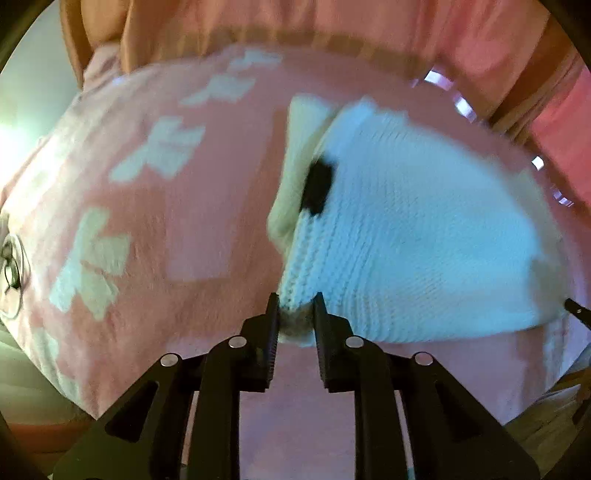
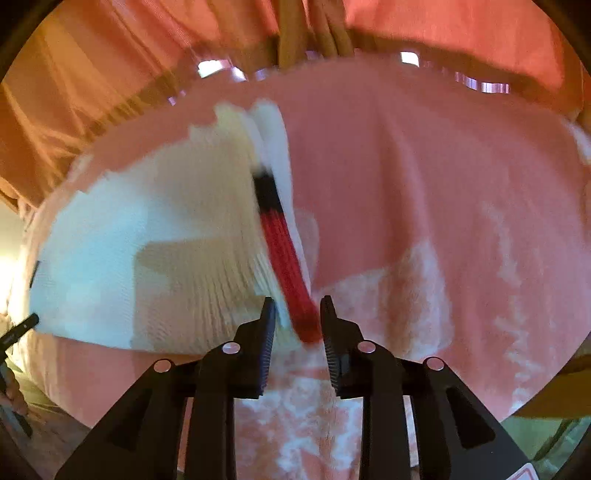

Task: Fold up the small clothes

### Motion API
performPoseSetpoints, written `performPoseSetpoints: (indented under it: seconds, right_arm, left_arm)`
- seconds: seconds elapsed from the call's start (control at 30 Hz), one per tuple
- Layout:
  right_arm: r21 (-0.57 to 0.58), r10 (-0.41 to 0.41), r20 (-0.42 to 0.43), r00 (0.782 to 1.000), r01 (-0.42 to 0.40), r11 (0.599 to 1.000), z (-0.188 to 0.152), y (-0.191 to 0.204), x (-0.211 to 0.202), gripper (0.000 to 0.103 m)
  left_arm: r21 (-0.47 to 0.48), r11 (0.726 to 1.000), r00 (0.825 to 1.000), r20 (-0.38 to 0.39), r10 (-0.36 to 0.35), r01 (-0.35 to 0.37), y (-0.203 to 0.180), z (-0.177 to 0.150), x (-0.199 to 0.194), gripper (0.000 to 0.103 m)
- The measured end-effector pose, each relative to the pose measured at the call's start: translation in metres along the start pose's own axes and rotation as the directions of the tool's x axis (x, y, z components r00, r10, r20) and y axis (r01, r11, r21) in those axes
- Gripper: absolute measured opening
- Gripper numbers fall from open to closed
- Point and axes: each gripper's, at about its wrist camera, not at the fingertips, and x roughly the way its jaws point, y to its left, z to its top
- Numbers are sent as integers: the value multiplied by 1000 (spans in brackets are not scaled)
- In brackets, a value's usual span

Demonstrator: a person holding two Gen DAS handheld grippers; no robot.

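A white knit garment [image 1: 424, 229] lies spread on a pink blanket [image 1: 207, 206] with pale cross-shaped patches, curtains [image 1: 369, 22] hanging past the blanket's far edge. The left gripper [image 1: 294, 314] sits at the garment's near left corner, and a bunched bit of knit stands between its jaws; they are narrowly parted and look pinched on that corner, though blur softens the contact. The right gripper [image 2: 297, 317] works the opposite near corner, where a red and black trim band [image 2: 286, 258] runs away toward the far edge. The band's near end lies between the right jaws, but a gap shows beside each pad, so that side reads as slack rather than biting. The garment's long axis runs side to side between the two tools, each hand nearest its own corner. Likely next: both near corners carried toward the far edge.
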Motion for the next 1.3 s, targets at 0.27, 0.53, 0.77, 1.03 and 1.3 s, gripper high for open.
performPoseSetpoints:
  seconds: [0.27,0.53,0.77,1.03,1.3]
  right_arm:
    - [-172,90,90,992,-73,982,99,46,2,54]
    - [-206,41,35,999,-32,978,154,63,92,54]
    - [-228,65,-16,998,-67,971,154,62,120,7]
    - [-157,84,121,989,-64,985,172,46,93,6]
    - [-126,55,37,998,-50,991,164,41,119,10]
  left_arm:
    - [55,996,985,152,-77,70,-42,102,-10,62]
    - [-13,998,998,9,-66,66,-36,147,100,62]
    - [40,994,995,-9,-104,104,-50,150,118,8]
    - [51,996,987,143,-79,72,-56,173,88,7]
    - [-3,999,998,41,-38,39,-47,168,124,8]
